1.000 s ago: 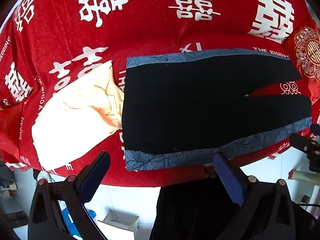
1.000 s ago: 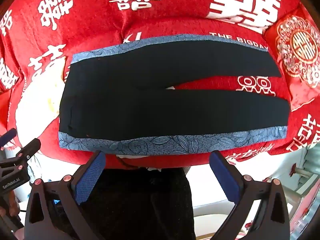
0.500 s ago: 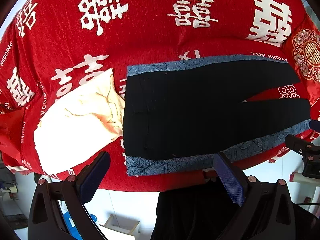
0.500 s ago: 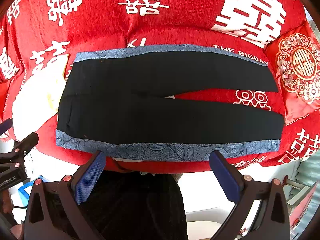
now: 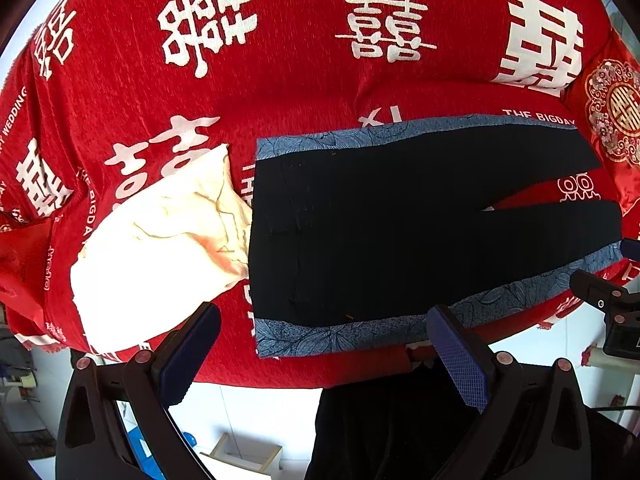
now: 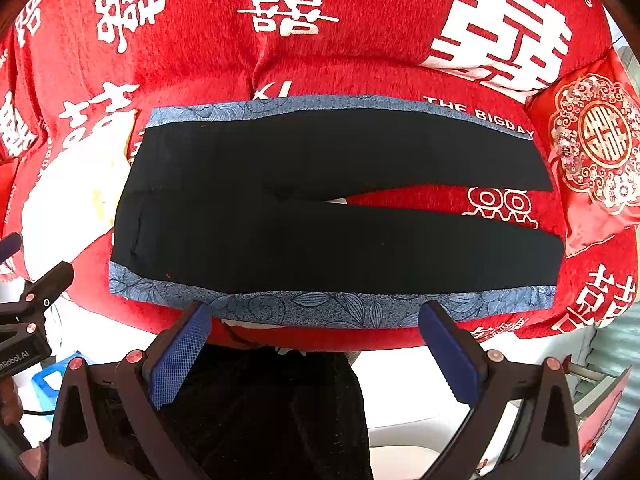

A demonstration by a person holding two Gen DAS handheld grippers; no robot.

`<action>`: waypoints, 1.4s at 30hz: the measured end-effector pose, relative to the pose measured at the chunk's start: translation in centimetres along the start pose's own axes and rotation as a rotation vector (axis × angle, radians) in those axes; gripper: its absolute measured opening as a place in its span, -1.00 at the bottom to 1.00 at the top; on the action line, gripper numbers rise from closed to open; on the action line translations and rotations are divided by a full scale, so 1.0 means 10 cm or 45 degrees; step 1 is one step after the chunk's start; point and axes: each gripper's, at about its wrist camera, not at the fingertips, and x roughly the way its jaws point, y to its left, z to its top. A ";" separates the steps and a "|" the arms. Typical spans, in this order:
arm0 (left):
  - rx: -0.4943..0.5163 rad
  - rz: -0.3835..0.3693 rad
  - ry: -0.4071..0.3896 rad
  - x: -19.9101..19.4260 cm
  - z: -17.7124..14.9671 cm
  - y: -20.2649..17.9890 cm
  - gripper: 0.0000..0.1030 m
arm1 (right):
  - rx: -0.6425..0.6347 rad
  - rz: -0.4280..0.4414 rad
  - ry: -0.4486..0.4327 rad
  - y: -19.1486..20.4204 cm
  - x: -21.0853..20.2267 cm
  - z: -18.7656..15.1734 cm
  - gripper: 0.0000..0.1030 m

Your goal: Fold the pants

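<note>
Red plush cover [image 6: 360, 60] with white double-happiness characters drapes the surface. On its left lies a cream cloth [image 5: 160, 248], partly under the black pants [image 6: 320, 208], spread flat with legs pointing right toward a red cushion [image 6: 592, 152]. "THE BIGDAY" and "WEDDING" are readable. The left gripper [image 5: 320, 356] and the right gripper [image 6: 316, 352] hover at the near edge, jaws spread, holding nothing; white floor below.

We are seeing the pants [image 6: 336, 208] lying flat on the bedspread [image 6: 360, 40], waistband to the left and both legs running right, splitting apart. A cloth [image 5: 160, 248] is lying just beside the waistband on the left. A cushion [image 6: 592, 148] is sitting beyond the leg ends.
</note>
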 end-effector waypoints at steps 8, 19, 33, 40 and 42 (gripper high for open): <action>0.004 0.006 -0.003 -0.01 0.00 -0.02 1.00 | 0.000 -0.001 -0.001 0.01 -0.01 0.01 1.00; -0.005 0.013 -0.004 -0.02 0.03 -0.01 1.00 | -0.006 -0.002 0.000 -0.02 -0.01 0.05 1.00; 0.003 0.020 -0.006 -0.02 0.06 -0.03 1.00 | -0.010 0.000 0.000 -0.03 0.00 0.06 1.00; 0.008 0.035 -0.009 -0.04 0.06 -0.10 1.00 | -0.013 0.008 0.000 -0.06 0.01 0.06 1.00; 0.013 0.038 -0.009 -0.05 0.06 -0.13 1.00 | -0.016 0.006 -0.002 -0.08 0.01 0.04 1.00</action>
